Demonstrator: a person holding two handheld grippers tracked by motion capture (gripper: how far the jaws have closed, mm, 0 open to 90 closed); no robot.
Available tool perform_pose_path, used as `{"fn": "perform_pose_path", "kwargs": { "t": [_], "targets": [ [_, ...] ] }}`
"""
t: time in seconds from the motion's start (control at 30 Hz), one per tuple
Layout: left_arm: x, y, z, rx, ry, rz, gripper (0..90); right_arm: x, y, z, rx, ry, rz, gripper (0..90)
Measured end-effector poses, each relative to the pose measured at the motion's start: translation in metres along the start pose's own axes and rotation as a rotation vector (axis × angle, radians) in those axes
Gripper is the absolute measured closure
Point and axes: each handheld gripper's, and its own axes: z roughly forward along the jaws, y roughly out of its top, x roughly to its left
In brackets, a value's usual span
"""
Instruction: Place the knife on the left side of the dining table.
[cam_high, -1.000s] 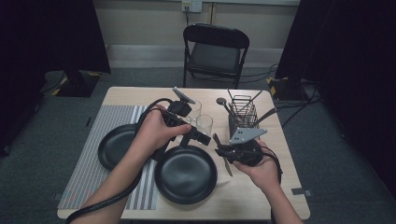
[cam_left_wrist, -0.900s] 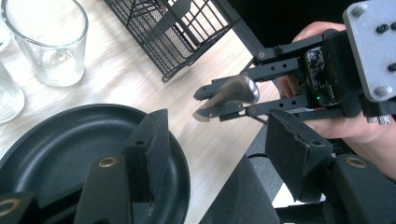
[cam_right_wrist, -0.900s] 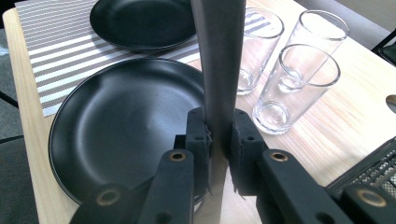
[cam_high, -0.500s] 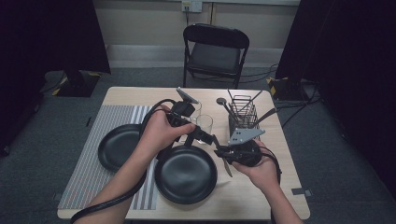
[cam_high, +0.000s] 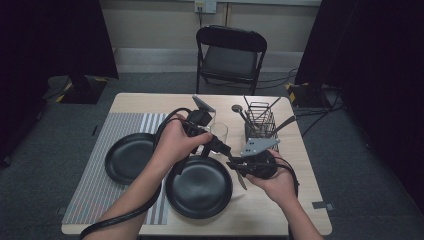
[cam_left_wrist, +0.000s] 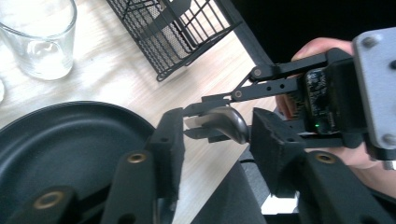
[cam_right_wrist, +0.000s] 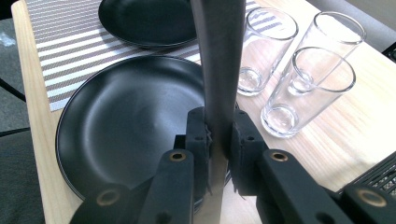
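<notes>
My right gripper (cam_right_wrist: 218, 140) is shut on a table knife (cam_right_wrist: 218, 70), whose flat metal stands upright between its pads. In the high view the right gripper (cam_high: 235, 166) hovers at the right rim of the near black plate (cam_high: 195, 195), with the knife (cam_high: 241, 180) pointing toward the person. My left gripper (cam_high: 221, 146) reaches in from the left. Its jaws have just been closing and stand on either side of the knife's rounded silver end (cam_left_wrist: 226, 123). A small gap shows at each pad, so the left gripper (cam_left_wrist: 217, 140) is open.
A second black plate (cam_high: 129, 159) lies on a striped mat (cam_high: 95, 180) at the left. Three clear glasses (cam_right_wrist: 268, 46) stand behind the near plate. A black wire caddy (cam_high: 260, 124) with utensils sits at the back right. A folding chair (cam_high: 231, 50) stands beyond the table.
The left hand has come down and right from beside the glasses toward the right gripper. Its jaws have narrowed around the knife's end. The right hand and knife have stayed put.
</notes>
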Motion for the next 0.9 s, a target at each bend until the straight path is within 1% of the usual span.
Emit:
{"fn": "perform_pose_path", "kwargs": {
  "t": [0.03, 0.07, 0.1, 0.13, 0.17, 0.23, 0.37, 0.43, 0.47, 0.6, 0.77, 0.87, 0.9],
  "targets": [
    [-0.0003, -0.0002, 0.0003, -0.004, 0.005, -0.007, 57.1, 0.0004, 0.0008, -0.0001, 0.000, -0.002, -0.005, 80.0],
    [0.0002, -0.0002, 0.0000, -0.002, 0.006, -0.001, 57.4, 0.0010, 0.0017, 0.0000, 0.005, -0.001, -0.015, 80.0],
    [0.0010, -0.0004, -0.0002, 0.000, 0.000, -0.001, 57.8, 0.0015, 0.0020, 0.0003, 0.002, -0.002, -0.015, 80.0],
    [0.0017, -0.0007, 0.0002, 0.002, 0.002, -0.001, 58.5, 0.0018, 0.0025, 0.0003, 0.001, 0.001, -0.014, 80.0],
    [0.0019, -0.0010, 0.0007, 0.002, -0.006, -0.012, 59.1, 0.0023, 0.0030, 0.0005, 0.002, 0.003, -0.017, 80.0],
    [0.0023, -0.0016, 0.0016, -0.001, -0.008, -0.027, 61.0, 0.0038, 0.0043, 0.0014, 0.006, 0.002, -0.029, 80.0],
    [0.0032, -0.0019, 0.0008, 0.005, -0.017, -0.027, 64.8, 0.0050, 0.0054, 0.0030, 0.008, 0.006, -0.037, 80.0],
    [0.0034, -0.0019, -0.0001, 0.015, -0.024, -0.026, 67.3, 0.0051, 0.0060, 0.0030, 0.009, 0.006, -0.042, 80.0],
    [0.0031, -0.0020, 0.0001, 0.013, -0.029, -0.035, 67.7, 0.0055, 0.0063, 0.0028, 0.013, 0.008, -0.042, 80.0],
    [0.0041, -0.0021, -0.0001, 0.011, -0.035, -0.040, 68.2, 0.0061, 0.0075, 0.0021, 0.012, 0.002, -0.056, 80.0],
    [0.0036, -0.0018, -0.0009, 0.011, -0.038, -0.050, 71.5, 0.0065, 0.0082, 0.0018, 0.013, 0.002, -0.057, 79.9],
    [0.0039, -0.0016, -0.0013, 0.016, -0.040, -0.057, 75.0, 0.0069, 0.0087, 0.0019, 0.014, 0.002, -0.054, 79.9],
    [0.0048, -0.0019, -0.0011, 0.015, -0.047, -0.061, 75.3, 0.0069, 0.0087, 0.0020, 0.014, 0.002, -0.054, 79.9]
  ]
}}
